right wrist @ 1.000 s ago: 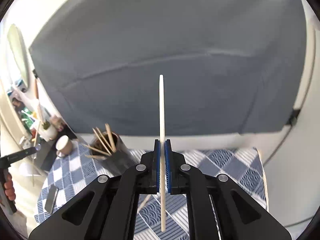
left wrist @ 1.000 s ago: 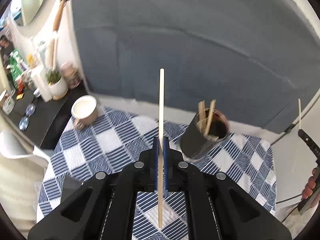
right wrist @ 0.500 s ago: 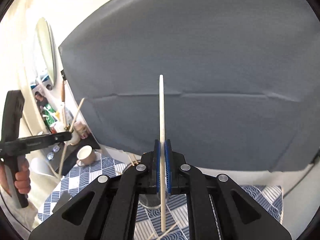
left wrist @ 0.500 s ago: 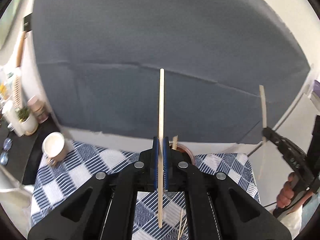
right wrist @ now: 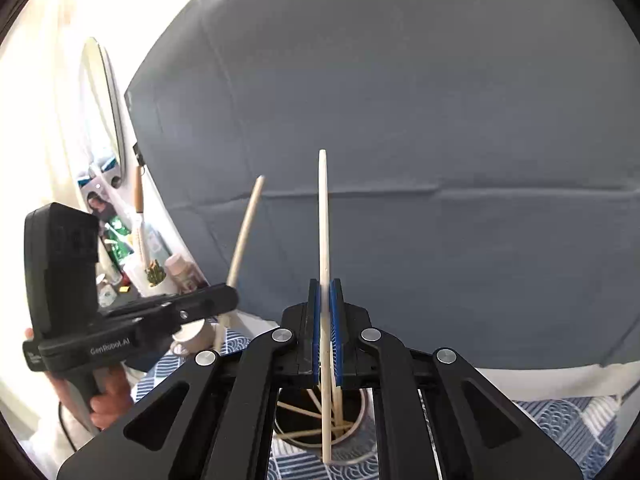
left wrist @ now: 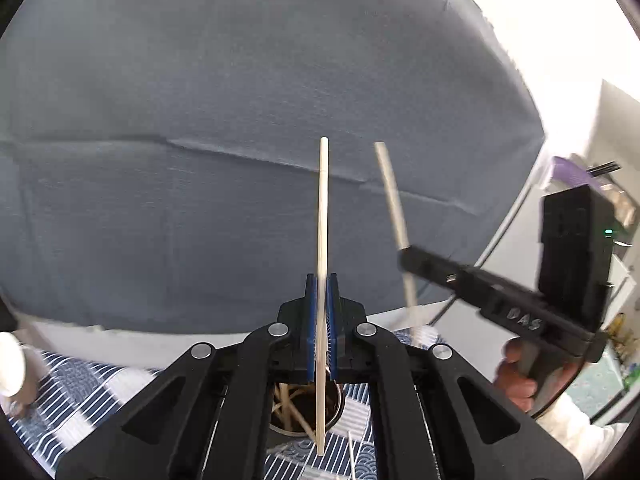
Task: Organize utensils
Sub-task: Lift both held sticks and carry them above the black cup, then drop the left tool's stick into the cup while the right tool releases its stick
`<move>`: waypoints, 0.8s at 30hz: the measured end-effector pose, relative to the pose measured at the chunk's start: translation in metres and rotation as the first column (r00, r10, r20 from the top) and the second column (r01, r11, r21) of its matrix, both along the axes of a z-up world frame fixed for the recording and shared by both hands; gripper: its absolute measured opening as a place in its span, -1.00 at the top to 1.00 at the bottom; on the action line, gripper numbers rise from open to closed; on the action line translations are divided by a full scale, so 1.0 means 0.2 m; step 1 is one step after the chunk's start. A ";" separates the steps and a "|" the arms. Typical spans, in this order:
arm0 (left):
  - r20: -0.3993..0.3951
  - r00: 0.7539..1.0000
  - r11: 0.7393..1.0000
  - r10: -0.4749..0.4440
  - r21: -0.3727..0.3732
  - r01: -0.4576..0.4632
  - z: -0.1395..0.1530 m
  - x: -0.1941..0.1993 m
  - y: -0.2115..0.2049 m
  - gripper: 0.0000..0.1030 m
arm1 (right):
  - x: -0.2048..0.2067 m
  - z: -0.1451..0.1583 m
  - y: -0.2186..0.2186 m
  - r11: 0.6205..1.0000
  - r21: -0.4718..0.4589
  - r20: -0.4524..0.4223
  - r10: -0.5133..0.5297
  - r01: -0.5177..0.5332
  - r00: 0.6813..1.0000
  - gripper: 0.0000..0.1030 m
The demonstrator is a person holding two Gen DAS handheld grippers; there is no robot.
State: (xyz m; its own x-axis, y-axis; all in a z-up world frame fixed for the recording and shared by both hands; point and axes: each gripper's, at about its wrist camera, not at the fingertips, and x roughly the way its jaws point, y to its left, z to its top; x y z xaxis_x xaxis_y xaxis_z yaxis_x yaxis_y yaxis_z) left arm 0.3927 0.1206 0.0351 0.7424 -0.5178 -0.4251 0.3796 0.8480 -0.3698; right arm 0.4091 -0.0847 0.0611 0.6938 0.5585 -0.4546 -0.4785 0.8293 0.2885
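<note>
From my left wrist camera, my left gripper (left wrist: 322,320) is clamped on a long pale wooden chopstick (left wrist: 323,216) that stands nearly upright through the blue pads, its lower tip at six o'clock hanging just over the mouth of the dark round metal holder cup (left wrist: 340,408). That cup sits on the blue-and-white checked tablecloth (left wrist: 80,392) and already has several pale sticks lying crossed inside it. At three o'clock I see my right gripper (left wrist: 404,254), pinched on a second pale chopstick (left wrist: 390,188) tilted toward eleven, with my right hand (left wrist: 516,380) on its grip; a white mug (left wrist: 10,364) shows blurred at nine o'clock. From my right wrist camera, the second chopstick runs upright between that gripper's closed pads, its lower end at six o'clock hanging over the cup's mouth, how deep I cannot tell. More loose sticks cross inside the cup. At nine o'clock my left gripper holds its chopstick leaning toward one o'clock. I judge I am at the drop-in step, both sticks brought over the holder. Next I should lower each tip well inside the rim, then ease the pads apart one at a time so neither stick tips out.
</note>
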 end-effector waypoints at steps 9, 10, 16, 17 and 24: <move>0.010 0.998 0.993 -0.056 -0.105 0.057 -0.24 0.16 0.02 0.91 | 0.15 -0.26 0.11 1.000 -0.008 -0.053 0.003 -0.003 0.999 0.91; 0.012 0.998 0.993 -0.060 -0.104 0.061 -0.25 0.18 0.02 0.91 | 0.16 -0.28 0.12 1.000 -0.009 -0.055 -0.003 0.003 0.999 0.91; 0.026 0.997 0.994 -0.068 -0.088 0.070 -0.37 0.18 -0.02 0.91 | 0.17 -0.39 0.12 0.999 0.016 -0.071 -0.027 0.029 0.997 0.91; 0.023 0.997 0.992 -0.075 -0.096 0.077 -0.40 0.18 -0.03 0.91 | 0.16 -0.41 0.11 0.999 0.024 -0.074 -0.037 0.038 0.997 0.91; -0.033 0.997 0.995 -0.076 -0.071 0.074 -0.53 0.13 -0.03 0.91 | 0.15 -0.47 0.12 0.997 0.061 -0.100 -0.047 0.053 0.994 0.90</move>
